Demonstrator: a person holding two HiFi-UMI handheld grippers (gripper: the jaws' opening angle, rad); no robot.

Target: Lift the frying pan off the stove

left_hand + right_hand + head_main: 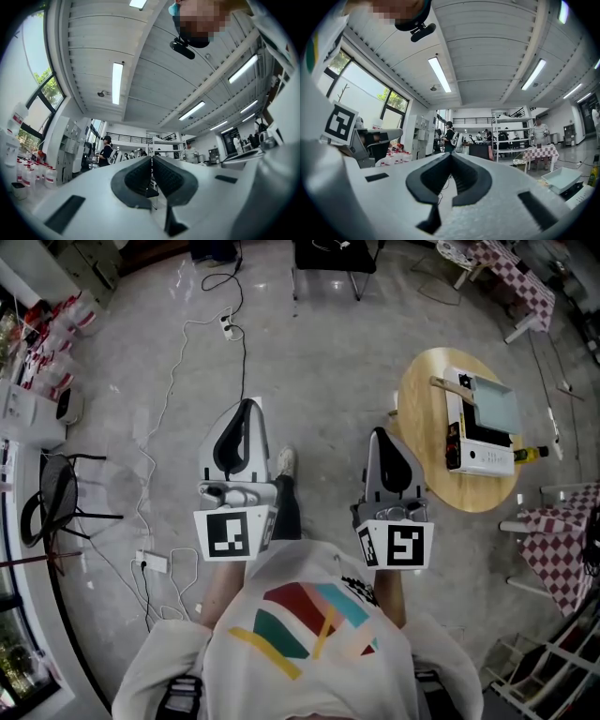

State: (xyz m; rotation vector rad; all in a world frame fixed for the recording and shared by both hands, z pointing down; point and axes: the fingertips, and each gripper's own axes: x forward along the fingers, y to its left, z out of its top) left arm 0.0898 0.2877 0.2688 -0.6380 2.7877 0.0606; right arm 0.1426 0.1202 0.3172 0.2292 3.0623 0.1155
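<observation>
Both tools are held out level in front of the person, over bare grey floor.

Left gripper: the jaws are seen pressed together in the left gripper view, ribbed pads meeting at the tips, with nothing between them.

Right gripper: the jaws are likewise closed pad to pad in the right gripper view, and nothing is held.

Frying pan: a pale blue-grey square pan with a wooden handle pointing left. It is set on top of the stove, a white and black box.

The stove is placed on the right half of a round wooden table, to the right of the right gripper. The table's left edge is near that gripper, but no contact is made. The left gripper is well apart from the table.

A yellowish bottle is lying at the table's right rim, beside the stove.

A black cable is trailed across the far floor. A black chair is noted at the far left.
</observation>
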